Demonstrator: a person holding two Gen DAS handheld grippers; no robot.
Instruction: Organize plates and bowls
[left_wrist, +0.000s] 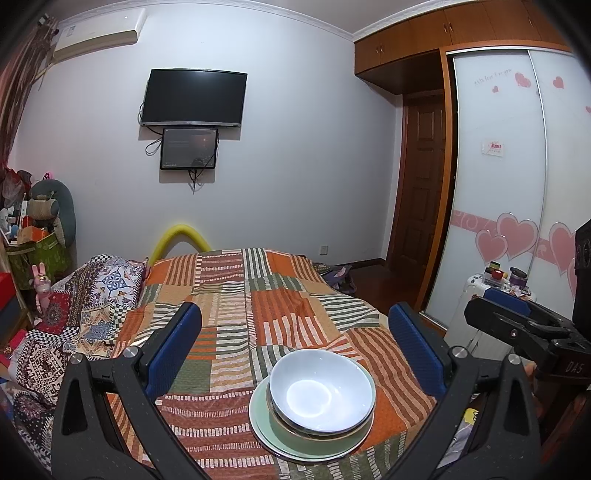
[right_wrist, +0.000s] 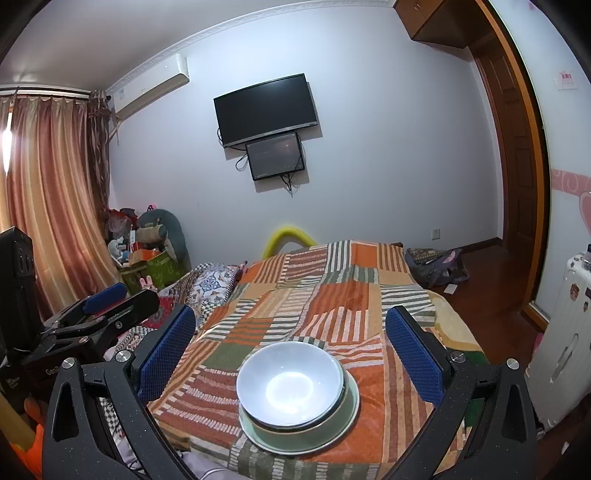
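Note:
A white bowl (left_wrist: 321, 391) (right_wrist: 290, 384) sits on top of a stack near the front of the bed. Under it a second rimmed dish shows only at its edge. The stack rests on a pale green plate (left_wrist: 295, 446) (right_wrist: 332, 432). My left gripper (left_wrist: 293, 317) is open, above and short of the stack, its blue pads wide to either side. My right gripper (right_wrist: 291, 321) is also open, above the same stack. Each gripper shows at the edge of the other's view: the right gripper (left_wrist: 484, 304) at right, the left gripper (right_wrist: 129, 295) at left. Neither holds anything.
The stack lies on a striped patchwork bedspread (left_wrist: 258, 295) (right_wrist: 332, 295). A folded patterned quilt (left_wrist: 92, 306) lies on the left. A white suitcase (right_wrist: 561, 350) and wardrobe sliding doors (left_wrist: 498, 184) stand at right. A bag (right_wrist: 436, 269) lies on the wooden floor.

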